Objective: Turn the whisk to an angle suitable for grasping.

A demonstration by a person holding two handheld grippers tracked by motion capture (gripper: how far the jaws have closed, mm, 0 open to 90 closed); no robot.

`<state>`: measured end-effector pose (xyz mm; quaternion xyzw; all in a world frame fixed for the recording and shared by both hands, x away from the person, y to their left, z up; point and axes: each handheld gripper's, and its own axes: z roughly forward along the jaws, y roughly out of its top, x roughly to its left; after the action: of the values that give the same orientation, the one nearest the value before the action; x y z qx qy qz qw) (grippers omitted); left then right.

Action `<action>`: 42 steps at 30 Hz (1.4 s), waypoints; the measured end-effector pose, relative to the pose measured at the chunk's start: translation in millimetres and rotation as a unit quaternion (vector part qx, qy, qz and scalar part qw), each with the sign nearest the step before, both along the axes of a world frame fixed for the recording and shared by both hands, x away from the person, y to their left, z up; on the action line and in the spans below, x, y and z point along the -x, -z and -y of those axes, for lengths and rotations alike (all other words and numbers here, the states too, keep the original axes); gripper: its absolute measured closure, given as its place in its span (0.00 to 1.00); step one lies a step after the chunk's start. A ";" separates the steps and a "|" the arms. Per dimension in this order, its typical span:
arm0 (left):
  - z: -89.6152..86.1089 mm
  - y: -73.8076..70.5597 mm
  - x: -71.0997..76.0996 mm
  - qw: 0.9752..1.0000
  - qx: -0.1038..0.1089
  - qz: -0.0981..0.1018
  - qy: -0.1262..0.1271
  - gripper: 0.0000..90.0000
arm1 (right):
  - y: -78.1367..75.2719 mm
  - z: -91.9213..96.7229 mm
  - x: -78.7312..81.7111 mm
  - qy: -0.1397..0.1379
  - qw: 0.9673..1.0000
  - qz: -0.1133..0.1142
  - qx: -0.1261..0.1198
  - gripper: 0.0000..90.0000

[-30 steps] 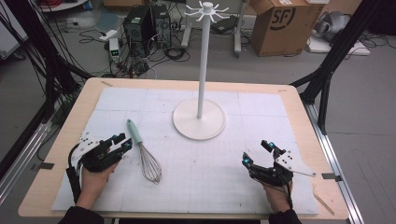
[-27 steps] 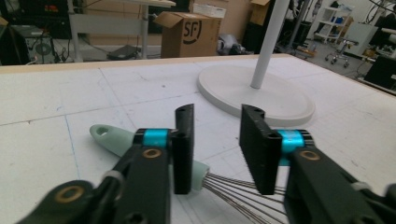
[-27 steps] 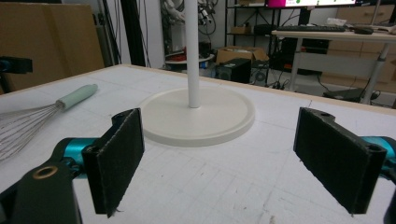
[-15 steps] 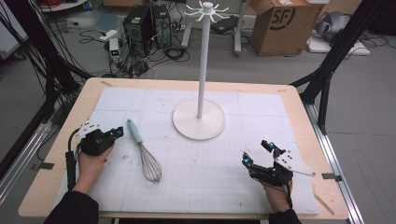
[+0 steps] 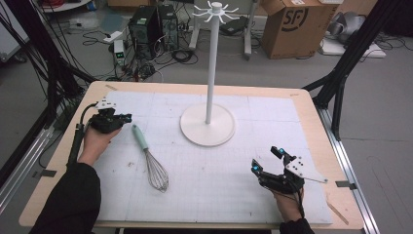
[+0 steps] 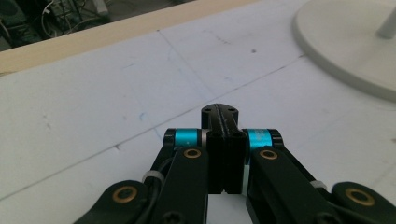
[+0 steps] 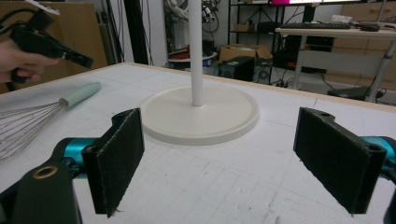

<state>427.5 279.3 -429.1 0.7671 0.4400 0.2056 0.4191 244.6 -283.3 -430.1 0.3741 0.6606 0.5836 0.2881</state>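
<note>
Left tongs (image 5: 127,117) pressed together, empty, just beside whisk (image 5: 151,161) handle; right tongs (image 5: 265,159) spread. Whisk not yet hung on stand (image 5: 208,97).

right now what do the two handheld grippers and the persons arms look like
Both are black two-jaw tools with turquoise bands at the jaw joints and brass-coloured pivot rivets. The right gripper has flat, dark, felt-like pads and a grey three-cornered plate on top. The left gripper carries a small pale plate and trails a black cable. The person wears dark long sleeves.
</note>
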 end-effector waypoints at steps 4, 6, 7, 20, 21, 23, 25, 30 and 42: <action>-4.0 4.3 -13.2 1.000 0.001 -0.015 0.005 1.00 | -0.1 0.8 0.0 0.003 1.000 0.002 0.001 0.17; -4.1 10.0 -18.9 0.999 -0.007 -0.031 0.010 1.00 | 0.1 0.6 -0.3 0.003 1.000 0.002 0.002 0.17; -3.9 12.6 -20.7 0.999 -0.012 -0.037 0.016 1.00 | 0.1 0.2 -0.1 0.003 1.000 0.000 0.001 0.17; 0.5 25.8 -25.2 0.995 -0.042 -0.077 0.057 1.00 | 0.5 0.0 -0.6 0.005 1.000 0.000 0.004 0.17; 0.8 26.1 -24.9 0.994 -0.047 -0.078 0.061 1.00 | 0.4 0.0 -0.5 0.005 1.000 0.000 0.003 0.17; 1.6 25.5 -24.1 0.994 -0.047 -0.077 0.066 1.00 | 0.5 0.2 -0.7 0.006 1.000 0.001 0.005 0.17; 3.4 24.7 -23.5 0.994 -0.045 -0.075 0.072 1.00 | 0.5 0.1 -0.7 0.006 1.000 0.000 0.004 0.17; 10.3 25.2 -21.4 0.992 -0.053 -0.077 0.086 1.00 | 0.4 0.2 -0.5 0.009 1.000 0.001 0.004 0.17; 33.5 22.7 -11.5 0.986 -0.073 -0.080 0.129 1.00 | 0.3 0.2 0.1 0.011 1.000 0.000 0.006 0.17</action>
<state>439.0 245.9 -451.7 0.8600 0.3535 0.1188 0.3485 244.5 -283.5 -430.4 0.3797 0.6596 0.5768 0.2967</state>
